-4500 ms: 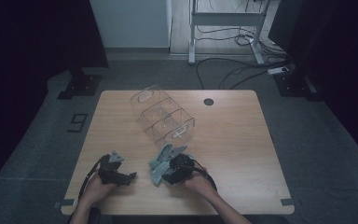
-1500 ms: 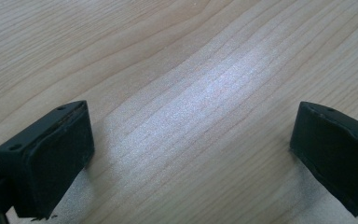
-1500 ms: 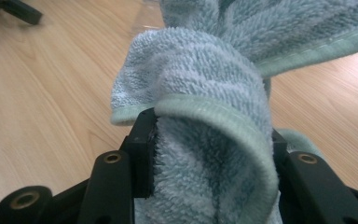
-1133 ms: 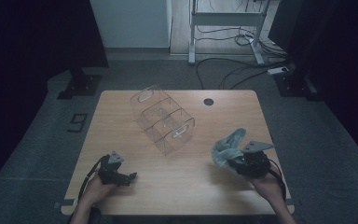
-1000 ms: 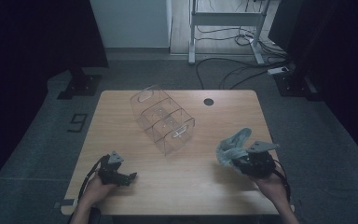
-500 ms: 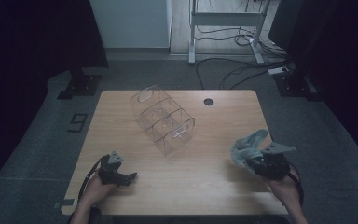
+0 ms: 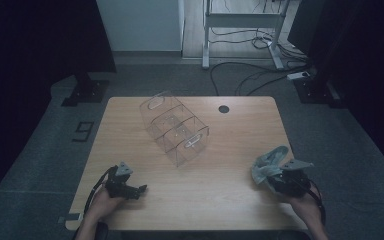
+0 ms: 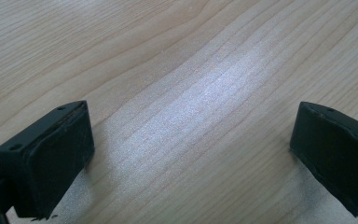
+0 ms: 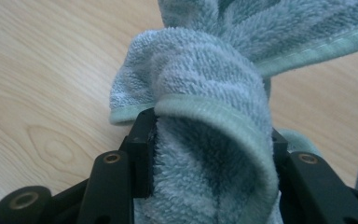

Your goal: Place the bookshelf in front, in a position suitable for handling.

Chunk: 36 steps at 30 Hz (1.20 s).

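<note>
Gripping a bunched grey-green towel (image 7: 269, 164) between its jaws, the right gripper (image 7: 280, 181) is near the right edge of the table (image 7: 230, 200). Left gripper (image 7: 139, 190) rests released, jaws apart over bare wood.

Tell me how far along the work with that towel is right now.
Done: the right hand-held gripper has the light blue towel bunched and clamped between its jaws, at the table's right edge. In hand: carrying it. Left: setting it down, perhaps in the clear divided bin mid-table, which looks empty. The left hand-held gripper rests open on the wood, holding nothing.
</note>
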Available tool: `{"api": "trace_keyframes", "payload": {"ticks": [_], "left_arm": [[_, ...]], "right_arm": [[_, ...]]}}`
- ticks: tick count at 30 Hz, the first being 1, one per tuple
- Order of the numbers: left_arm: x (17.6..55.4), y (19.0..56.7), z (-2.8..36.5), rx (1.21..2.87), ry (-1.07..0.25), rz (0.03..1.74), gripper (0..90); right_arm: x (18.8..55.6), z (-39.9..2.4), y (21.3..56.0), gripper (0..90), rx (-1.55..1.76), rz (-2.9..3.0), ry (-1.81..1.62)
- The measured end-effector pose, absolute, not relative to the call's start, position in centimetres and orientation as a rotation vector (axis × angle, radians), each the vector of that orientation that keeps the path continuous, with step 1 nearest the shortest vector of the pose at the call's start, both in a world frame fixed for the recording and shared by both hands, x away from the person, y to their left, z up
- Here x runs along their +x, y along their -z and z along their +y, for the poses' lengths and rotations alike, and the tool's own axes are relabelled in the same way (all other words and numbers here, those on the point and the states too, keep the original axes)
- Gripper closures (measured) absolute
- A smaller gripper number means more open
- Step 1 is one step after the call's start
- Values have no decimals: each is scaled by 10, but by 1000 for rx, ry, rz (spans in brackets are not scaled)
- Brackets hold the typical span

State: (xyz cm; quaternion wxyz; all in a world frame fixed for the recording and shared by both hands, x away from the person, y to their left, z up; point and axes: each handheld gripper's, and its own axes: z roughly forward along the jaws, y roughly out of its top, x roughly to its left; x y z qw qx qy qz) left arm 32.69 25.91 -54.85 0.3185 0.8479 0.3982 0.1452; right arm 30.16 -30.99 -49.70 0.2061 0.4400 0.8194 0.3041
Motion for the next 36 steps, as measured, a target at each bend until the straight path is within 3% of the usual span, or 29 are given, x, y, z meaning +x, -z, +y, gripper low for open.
{"api": "trace_keyframes", "payload": {"ticks": [15,27,36], "left_arm": [[327,548,258,2230,-383,1051,0],[327,548,258,2230,-383,1053,0],[327,548,258,2234,-384,1051,0]], "right_arm": [[302,-314,522,479,1242,2371,-796],[297,-320,515,191,1286,2289,-885],[291,-324,497,133,1257,2257,-940]]}}
